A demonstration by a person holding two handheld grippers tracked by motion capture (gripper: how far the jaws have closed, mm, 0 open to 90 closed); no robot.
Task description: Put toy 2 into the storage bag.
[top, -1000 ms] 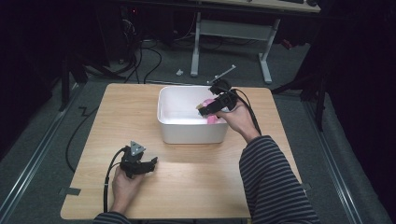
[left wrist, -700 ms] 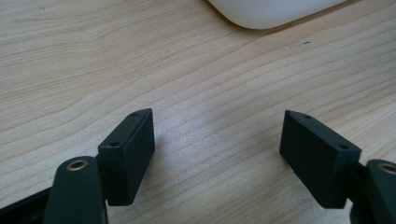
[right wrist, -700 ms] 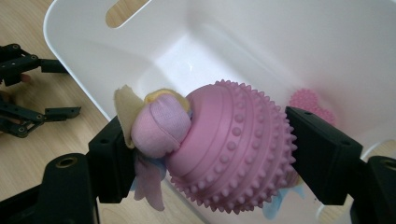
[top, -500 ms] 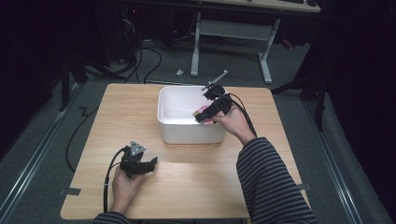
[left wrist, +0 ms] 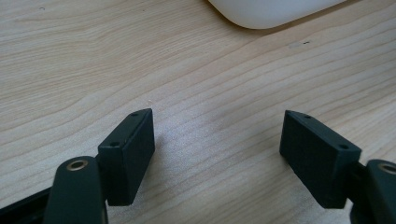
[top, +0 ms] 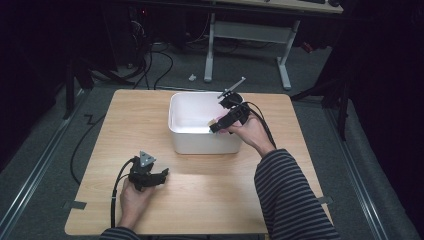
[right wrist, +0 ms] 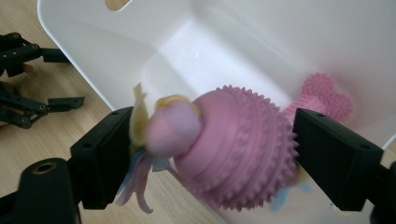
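The thing in hand is a pink rubber toy (right wrist: pixel 233 149), rounded like a ball, ringed with ridges and rows of small blunt spikes. At one end sits a smoother, paler pink knob, and from it hang soft strips in pale yellow, pink and light blue; a little blue also peeks out at the toy's lower far side. The toy looks slightly blurred in the right gripper view. It sits between the 2 black jaws of the right gripper (right wrist: pixel 210 154), over the rim of the white tub (right wrist: pixel 93 56), partly above the tub's inside and partly above the wooden surface (right wrist: pixel 56 135). The jaws of this gripper have just been opening: the right-hand pad stands just beside the spikes, the left-hand pad is at the fringe, and neither visibly presses in, so the toy reads as released rather than clenched. Deeper inside the tub lies a second pink piece (right wrist: pixel 324 95), heart-like in outline and covered with fine nubs.

In the high view the right gripper (top: pixel 216 126) hangs over the tub's (top: pixel 200 142) right side with a speck of pink at its tip. The left gripper (top: pixel 162 175) rests low on the surface (top: pixel 210 200) near the front edge, well apart from the tub, its jaws spread wide with bare wood between them
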